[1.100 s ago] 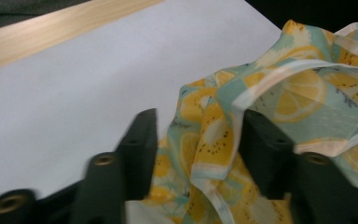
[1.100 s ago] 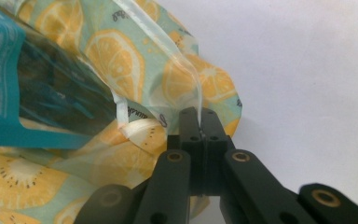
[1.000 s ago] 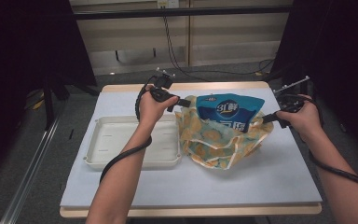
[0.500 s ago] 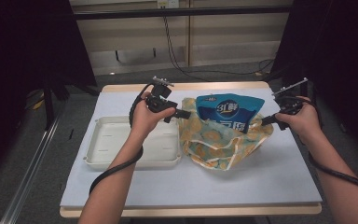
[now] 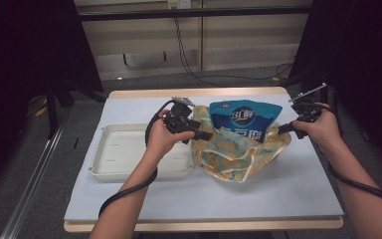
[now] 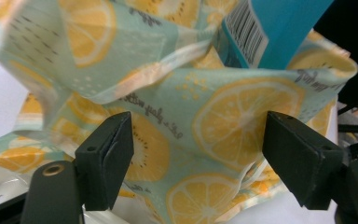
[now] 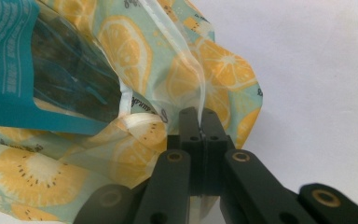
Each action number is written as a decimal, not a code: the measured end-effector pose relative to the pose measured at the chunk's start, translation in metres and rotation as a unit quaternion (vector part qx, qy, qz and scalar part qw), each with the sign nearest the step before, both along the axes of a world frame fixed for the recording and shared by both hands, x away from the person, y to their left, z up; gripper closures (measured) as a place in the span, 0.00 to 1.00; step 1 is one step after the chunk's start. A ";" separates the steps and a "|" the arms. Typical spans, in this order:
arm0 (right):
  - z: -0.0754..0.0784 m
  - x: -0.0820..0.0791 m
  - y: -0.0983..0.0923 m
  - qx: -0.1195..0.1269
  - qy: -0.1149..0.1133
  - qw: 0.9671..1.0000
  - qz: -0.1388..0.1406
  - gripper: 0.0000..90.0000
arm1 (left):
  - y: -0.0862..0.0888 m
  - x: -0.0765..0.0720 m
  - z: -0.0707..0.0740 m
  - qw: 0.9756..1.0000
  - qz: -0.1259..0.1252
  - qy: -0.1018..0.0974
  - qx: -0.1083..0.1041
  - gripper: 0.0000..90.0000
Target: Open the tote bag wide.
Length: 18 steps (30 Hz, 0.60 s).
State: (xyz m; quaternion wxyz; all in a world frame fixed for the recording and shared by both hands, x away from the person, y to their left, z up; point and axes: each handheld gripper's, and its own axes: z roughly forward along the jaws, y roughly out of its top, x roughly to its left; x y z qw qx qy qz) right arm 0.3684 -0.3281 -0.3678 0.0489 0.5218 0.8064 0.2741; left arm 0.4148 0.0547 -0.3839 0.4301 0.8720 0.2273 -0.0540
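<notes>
High view: lemon-print bag (image 5: 238, 154) on the bench (image 5: 288, 184), blue pouch (image 5: 243, 119) standing inside, white tray (image 5: 124, 154) just beside. Left gripper (image 5: 206, 135) at bag's left edge, right gripper (image 5: 284, 127) at its right edge.

Left gripper view: jaws apart, just closing slightly, bag cloth (image 6: 223, 116) between them, unpinched.

Right gripper view: jaws clamped tight on bag's rim (image 7: 200, 98).

Both my forearms are bare, no sleeves. Left hand-held gripper (image 5: 205, 135): black body w/ grey three-cornered plate on top, thick black cable looping down along my forearm. Right hand-held gripper (image 5: 282, 129): same black build, thin grey rod sticking off the top, black cable trailing past my wrist. Up close, jaws are matte black blocks on black link arms w/ brass-coloured rivets at the pivots and small screw holes in the pads.
</notes>
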 end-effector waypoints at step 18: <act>-0.003 0.001 -0.001 0.002 0.001 1.000 -0.004 1.00 | -0.007 -0.011 -0.010 1.000 -0.030 0.001 0.007 0.95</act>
